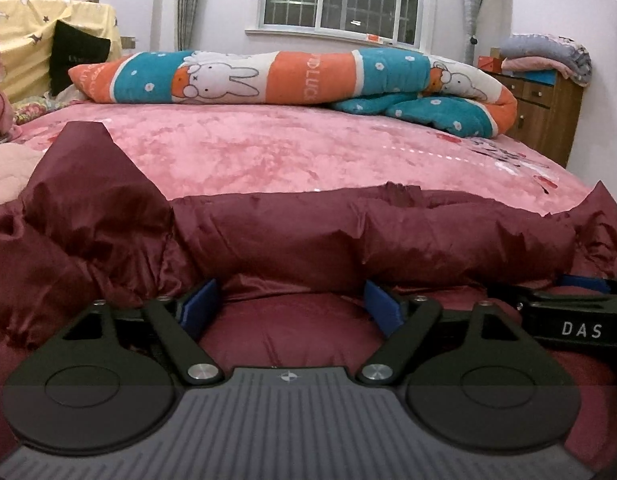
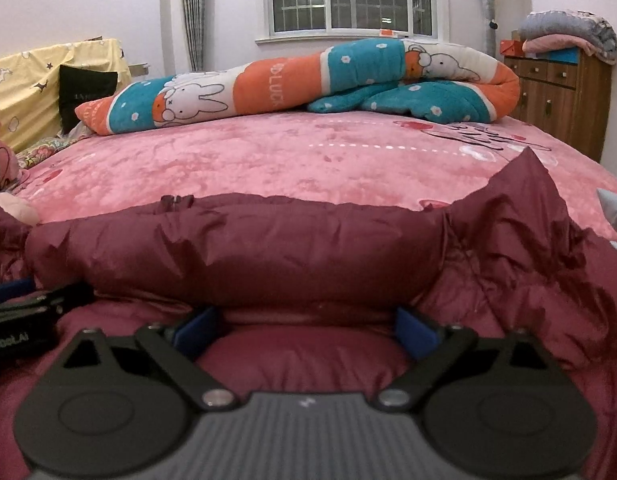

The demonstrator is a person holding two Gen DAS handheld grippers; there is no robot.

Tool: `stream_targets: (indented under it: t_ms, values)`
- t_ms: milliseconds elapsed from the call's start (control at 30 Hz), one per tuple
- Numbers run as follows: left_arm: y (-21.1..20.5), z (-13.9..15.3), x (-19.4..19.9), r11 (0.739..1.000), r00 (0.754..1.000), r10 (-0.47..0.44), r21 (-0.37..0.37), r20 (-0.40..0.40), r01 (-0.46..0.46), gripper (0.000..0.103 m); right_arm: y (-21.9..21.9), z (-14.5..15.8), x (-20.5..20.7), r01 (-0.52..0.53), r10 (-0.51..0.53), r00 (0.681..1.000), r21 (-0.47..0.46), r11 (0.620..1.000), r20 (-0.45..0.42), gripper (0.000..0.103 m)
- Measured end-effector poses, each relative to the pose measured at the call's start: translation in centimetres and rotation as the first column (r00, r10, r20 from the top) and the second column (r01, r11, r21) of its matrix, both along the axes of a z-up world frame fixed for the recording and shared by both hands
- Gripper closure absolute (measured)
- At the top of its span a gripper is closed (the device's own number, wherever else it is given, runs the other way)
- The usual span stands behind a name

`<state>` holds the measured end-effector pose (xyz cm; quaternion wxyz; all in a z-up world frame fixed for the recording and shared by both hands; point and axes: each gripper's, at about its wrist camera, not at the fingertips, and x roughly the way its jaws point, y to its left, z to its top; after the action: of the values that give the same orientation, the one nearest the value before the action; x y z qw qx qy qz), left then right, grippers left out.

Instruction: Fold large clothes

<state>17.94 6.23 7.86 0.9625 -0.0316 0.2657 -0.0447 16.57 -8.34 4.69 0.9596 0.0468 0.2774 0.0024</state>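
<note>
A puffy maroon jacket [image 1: 308, 232] [image 2: 248, 248] lies across the near side of the bed, with a thick folded roll of it running sideways just ahead of both grippers. My left gripper [image 1: 292, 300] rests low on the jacket with its jaws wide apart; a bulge of fabric sits between the blue pads [image 1: 200, 304], which do not press on it. My right gripper [image 2: 306, 324] stands open the same way over the fabric to its right. Each gripper shows at the edge of the other's view: the right gripper [image 1: 568, 312] and the left gripper [image 2: 20, 312]. Pointed corners of the jacket stick up at both ends.
The bed has a pink plush blanket [image 1: 268, 152] [image 2: 248, 160]. A rolled rabbit-print quilt [image 1: 268, 72] [image 2: 268, 80] lies along its far side. A wooden cabinet [image 1: 544, 112] [image 2: 560, 92] with folded blankets stands at the right; a yellow-covered object [image 1: 28, 40] is at the left.
</note>
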Motion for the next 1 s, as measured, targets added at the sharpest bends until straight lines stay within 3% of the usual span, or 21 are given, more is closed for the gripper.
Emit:
stream_targets:
  t_ms: [700,1000]
  values:
    - [-0.5,0.9,0.5,1.0,1.0,0.008,0.025,-0.01,-0.008,0.002,0.0,0.5,-0.1,-0.002,0.002,1.0,0.001,1.0,0.0,0.005]
    - [-0.5,2.3,-1.2,1.0,1.0,0.003,0.01,0.028,-0.004,0.001,-0.4,1.8,-1.6,-0.007,0.007,1.0,0.016,1.0,0.01,0.004]
